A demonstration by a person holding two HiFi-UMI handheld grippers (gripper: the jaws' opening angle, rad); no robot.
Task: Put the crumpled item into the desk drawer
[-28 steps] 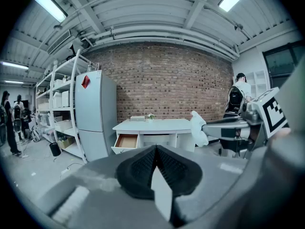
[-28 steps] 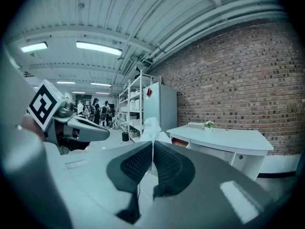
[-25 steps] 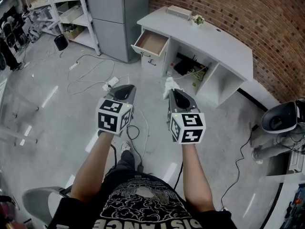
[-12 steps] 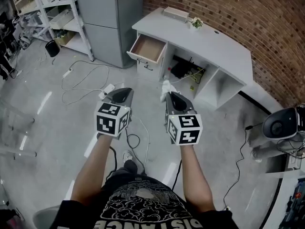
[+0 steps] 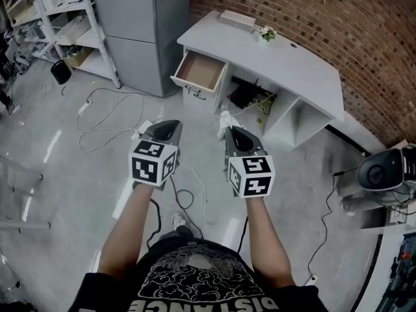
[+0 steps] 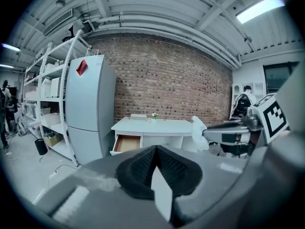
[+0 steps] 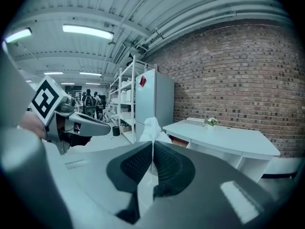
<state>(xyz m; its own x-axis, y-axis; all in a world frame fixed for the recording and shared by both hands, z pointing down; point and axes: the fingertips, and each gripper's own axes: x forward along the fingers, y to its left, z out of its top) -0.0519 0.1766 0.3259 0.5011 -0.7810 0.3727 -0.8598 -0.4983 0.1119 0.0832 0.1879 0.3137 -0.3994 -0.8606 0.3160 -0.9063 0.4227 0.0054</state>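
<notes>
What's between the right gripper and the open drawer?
Only bare floor, per the head view. The right gripper is shut on the crumpled item; the drawer stands open.

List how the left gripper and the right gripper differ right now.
The right gripper is shut on the crumpled item, which sticks out past its fingers; the left gripper is shut on nothing. The marker patterns on the left gripper's cube and the right gripper's cube differ. Shared: both are shut, held side by side, pointing toward the desk.
</notes>
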